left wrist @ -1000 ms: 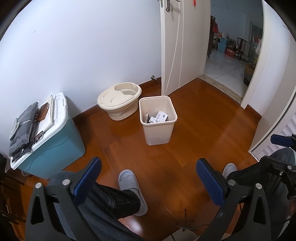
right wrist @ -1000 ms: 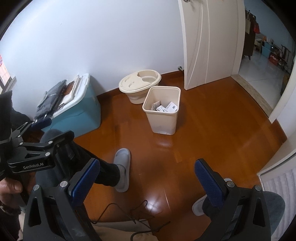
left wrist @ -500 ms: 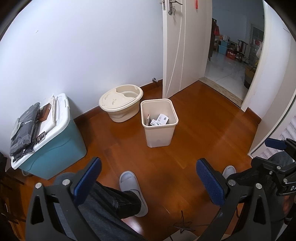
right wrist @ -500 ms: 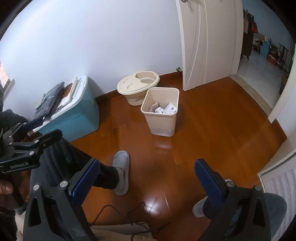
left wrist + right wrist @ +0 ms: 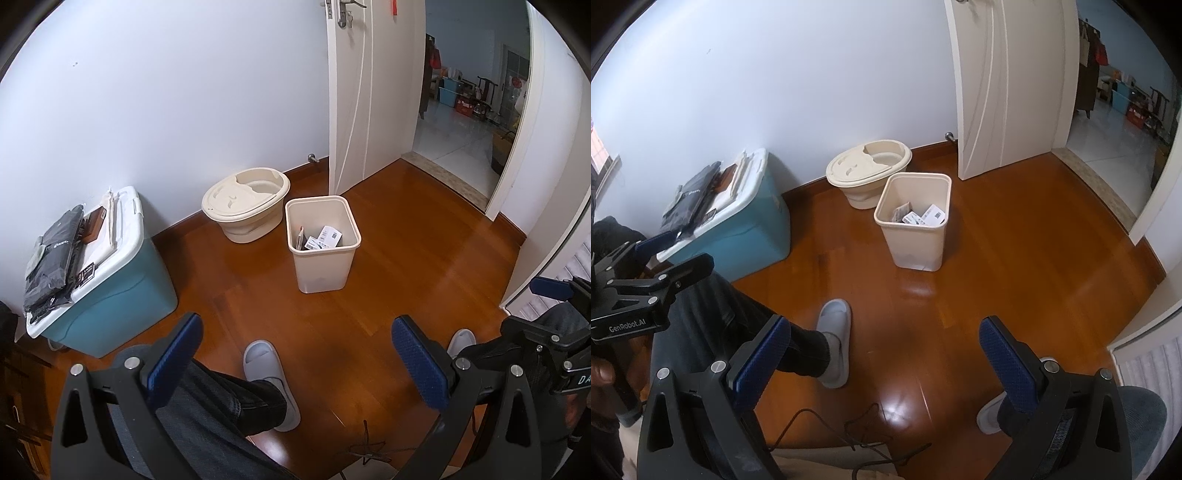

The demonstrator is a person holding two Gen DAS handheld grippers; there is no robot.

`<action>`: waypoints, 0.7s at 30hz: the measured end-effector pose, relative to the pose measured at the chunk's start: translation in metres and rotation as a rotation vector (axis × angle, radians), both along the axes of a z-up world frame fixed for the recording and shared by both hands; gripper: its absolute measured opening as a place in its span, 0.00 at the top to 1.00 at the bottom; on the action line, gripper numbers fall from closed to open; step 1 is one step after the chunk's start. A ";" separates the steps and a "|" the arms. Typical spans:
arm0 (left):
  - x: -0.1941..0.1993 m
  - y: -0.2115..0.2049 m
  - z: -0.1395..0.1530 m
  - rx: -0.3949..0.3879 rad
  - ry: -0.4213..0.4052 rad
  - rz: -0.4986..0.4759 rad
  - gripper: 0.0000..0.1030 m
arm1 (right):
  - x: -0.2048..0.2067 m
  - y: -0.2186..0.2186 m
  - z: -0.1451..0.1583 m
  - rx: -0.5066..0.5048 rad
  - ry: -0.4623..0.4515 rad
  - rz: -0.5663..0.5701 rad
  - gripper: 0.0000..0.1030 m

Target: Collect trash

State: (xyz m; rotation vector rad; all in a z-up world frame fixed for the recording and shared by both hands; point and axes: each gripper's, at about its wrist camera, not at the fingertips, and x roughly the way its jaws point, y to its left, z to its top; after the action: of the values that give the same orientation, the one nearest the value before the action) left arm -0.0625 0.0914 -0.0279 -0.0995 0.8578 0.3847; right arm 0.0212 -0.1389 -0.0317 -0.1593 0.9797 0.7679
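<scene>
Wood floor [image 5: 424, 258]; left claw [image 5: 674, 254] labelled "GenRobot.AI"

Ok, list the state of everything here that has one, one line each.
left hand-held gripper: open, empty
right hand-held gripper: open, empty
waste bin: upright, lidless, paper scraps inside
blue storage box: lid shut, dark items stacked on top
beige tub: lid half covering it
door: open
</scene>
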 end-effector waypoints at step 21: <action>-0.003 0.001 -0.001 -0.014 -0.035 0.016 0.00 | -0.006 0.010 -0.010 -0.010 0.002 0.000 0.00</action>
State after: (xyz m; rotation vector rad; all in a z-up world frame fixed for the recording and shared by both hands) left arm -0.0655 0.0929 -0.0294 -0.1262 0.8261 0.3912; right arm 0.0157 -0.1291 -0.0412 -0.1675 0.9855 0.7635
